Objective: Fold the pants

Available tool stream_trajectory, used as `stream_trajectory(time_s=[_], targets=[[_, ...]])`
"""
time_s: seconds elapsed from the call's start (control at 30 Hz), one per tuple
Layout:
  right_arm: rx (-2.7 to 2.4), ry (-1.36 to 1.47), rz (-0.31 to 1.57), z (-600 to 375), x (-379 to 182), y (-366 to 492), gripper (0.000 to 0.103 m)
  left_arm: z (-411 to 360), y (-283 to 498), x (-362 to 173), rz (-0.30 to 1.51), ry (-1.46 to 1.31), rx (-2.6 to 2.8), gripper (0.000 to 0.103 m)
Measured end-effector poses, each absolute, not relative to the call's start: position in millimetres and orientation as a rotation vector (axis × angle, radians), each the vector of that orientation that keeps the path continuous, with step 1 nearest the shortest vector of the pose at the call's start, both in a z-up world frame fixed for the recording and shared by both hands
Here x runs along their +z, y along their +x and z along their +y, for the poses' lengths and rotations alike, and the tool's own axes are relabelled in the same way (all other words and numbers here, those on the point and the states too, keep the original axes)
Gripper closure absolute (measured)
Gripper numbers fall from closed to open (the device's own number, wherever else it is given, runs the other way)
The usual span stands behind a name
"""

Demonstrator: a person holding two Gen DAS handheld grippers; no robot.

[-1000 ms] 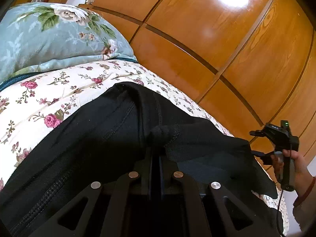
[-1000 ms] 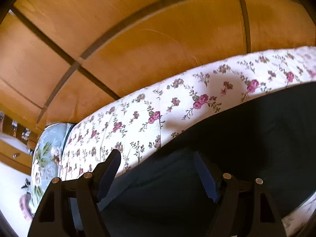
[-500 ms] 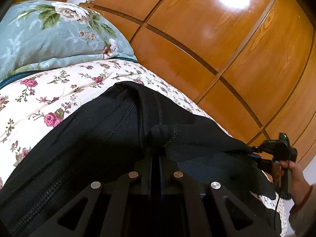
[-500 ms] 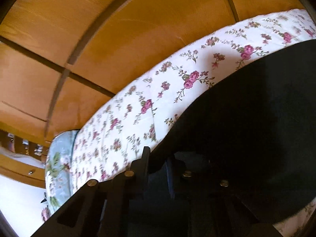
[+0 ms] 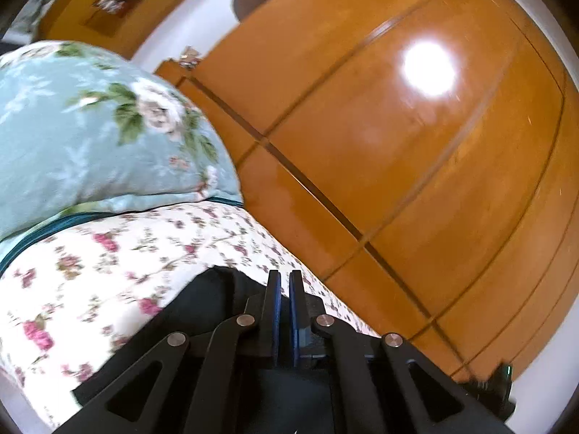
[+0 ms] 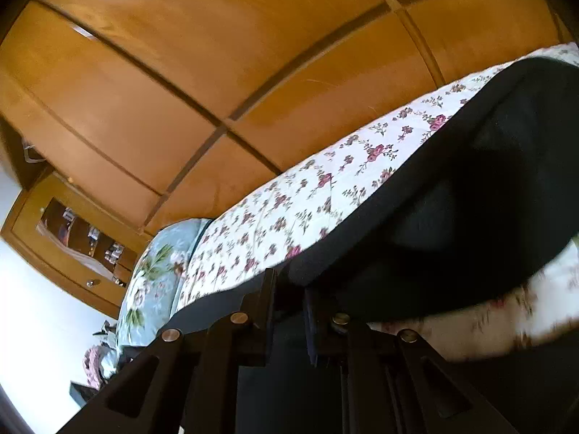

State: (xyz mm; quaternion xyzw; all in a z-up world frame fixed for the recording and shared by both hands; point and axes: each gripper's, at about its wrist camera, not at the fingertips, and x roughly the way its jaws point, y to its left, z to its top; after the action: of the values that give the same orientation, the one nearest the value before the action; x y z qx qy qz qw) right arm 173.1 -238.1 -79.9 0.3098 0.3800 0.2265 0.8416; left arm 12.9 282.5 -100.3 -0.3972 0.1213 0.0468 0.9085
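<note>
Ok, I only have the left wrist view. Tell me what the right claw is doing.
Observer: The right claw has just been closing its jaws, and a fold of the black pants is pinched between them.
Operator: Say whether that edge is off the bed.
Observer: It is. The held edge is raised, with floral bedsheet showing underneath it.
Operator: Report what lies ahead of that claw.
Observer: Only open sheet, from the pants' edge up to the blue floral pillow at the far end.
</note>
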Motion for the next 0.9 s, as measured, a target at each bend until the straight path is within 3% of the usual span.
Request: stream_trajectory(time_s=[0.17, 0.33, 0.47, 0.5, 0.53, 0.6, 0.77, 0.8, 0.83, 0.87, 0.9], targets=[[0.487, 0.647, 0.775, -236, -101, 127, 0.089, 286, -3, -124, 0.327, -0.887, 0.088, 0.101], [0.457, 0.577, 0.803, -228, -130, 115, 0.089, 267, -2, -137, 0.445, -0.873, 0.036, 0.063], [0.447, 0.667, 0.811, -241, -137, 119, 0.086, 256, 0, -152, 0.548, -0.940, 0.019, 0.050], [0.437, 0.678, 0.803, -245, -135, 122, 0.078, 253, 1, -155, 0.569, -0.967, 0.015, 0.047], [0.424, 0.681, 0.799, -248, -133, 123, 0.061, 252, 4, -159, 0.587, -1.001, 0.010, 0.043], [0.399, 0.693, 0.781, -250, -129, 126, 0.041, 249, 13, -168, 0.628, -1.052, 0.012, 0.035], [0.379, 0.717, 0.799, -256, -127, 146, 0.041, 246, 25, -172, 0.623, -1.072, 0.068, 0.038], [0.374, 0.721, 0.806, -256, -128, 150, 0.041, 246, 29, -172, 0.626, -1.074, 0.068, 0.048], [0.361, 0.728, 0.820, -255, -130, 155, 0.041, 246, 33, -172, 0.646, -1.072, 0.069, 0.069], [0.354, 0.739, 0.826, -255, -131, 158, 0.041, 244, 38, -174, 0.680, -1.067, 0.067, 0.078], [0.349, 0.759, 0.829, -256, -133, 161, 0.041, 243, 44, -176, 0.720, -1.061, 0.060, 0.079]])
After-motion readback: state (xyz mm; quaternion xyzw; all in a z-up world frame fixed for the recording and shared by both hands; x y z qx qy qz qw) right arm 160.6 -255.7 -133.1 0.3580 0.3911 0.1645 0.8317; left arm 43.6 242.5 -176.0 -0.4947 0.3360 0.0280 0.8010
